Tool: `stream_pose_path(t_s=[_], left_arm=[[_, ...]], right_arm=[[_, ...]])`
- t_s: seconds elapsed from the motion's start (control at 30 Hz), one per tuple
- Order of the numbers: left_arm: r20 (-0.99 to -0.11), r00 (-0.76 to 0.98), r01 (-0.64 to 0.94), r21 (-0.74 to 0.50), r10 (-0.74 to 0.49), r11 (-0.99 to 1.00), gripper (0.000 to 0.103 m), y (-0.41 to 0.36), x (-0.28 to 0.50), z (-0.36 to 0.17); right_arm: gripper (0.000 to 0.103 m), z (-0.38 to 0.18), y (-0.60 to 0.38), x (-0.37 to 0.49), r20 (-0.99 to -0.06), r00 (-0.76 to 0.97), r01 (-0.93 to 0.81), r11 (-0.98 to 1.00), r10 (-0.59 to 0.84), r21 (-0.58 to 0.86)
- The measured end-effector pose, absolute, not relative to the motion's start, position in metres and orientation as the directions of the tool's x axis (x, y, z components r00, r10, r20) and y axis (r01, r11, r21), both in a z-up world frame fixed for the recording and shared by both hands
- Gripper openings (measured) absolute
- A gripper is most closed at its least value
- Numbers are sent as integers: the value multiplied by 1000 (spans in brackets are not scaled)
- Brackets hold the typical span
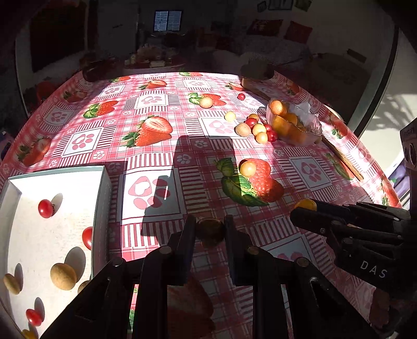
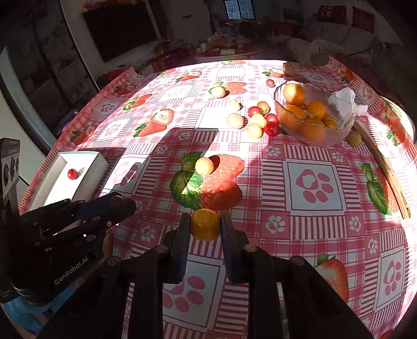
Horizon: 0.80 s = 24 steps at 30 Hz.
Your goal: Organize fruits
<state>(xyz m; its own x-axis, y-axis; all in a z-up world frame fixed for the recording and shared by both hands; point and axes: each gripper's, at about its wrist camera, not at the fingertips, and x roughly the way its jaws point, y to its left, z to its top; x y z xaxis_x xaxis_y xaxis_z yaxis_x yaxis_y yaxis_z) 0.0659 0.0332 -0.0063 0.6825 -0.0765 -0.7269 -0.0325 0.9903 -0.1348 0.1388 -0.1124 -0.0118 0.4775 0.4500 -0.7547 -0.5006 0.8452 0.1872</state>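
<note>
Fingers of the left gripper [image 1: 210, 229] pinch a small brown round fruit [image 1: 210, 231] over the strawberry tablecloth [image 1: 156, 109]. The gap is only as wide as that fruit. At about 9 o'clock from it sits the white tray [image 1: 60, 172], with red and tan fruits inside. The right gripper [image 2: 205, 224] squeezes a little orange fruit [image 2: 205, 224] the same way. At about 1 o'clock from it stands the glass bowl [image 2: 336, 135], full of orange fruits. Loose fruits [image 2: 258, 121] lie just beside the bowl, at its 9 o'clock.

Dim room, small far window [image 1: 167, 20], sunlit strawberry-print tablecloth [image 1: 156, 104] (hard shadows)
</note>
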Motion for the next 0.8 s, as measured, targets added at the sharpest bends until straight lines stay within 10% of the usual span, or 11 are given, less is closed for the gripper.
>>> stream_pose_path(t_s=[0.8], left_arm=[[-679, 730, -198, -92, 84, 976, 23, 132, -14, 32]], right_arm=[[25, 32, -27, 75, -762, 422, -648, 751, 492, 126]])
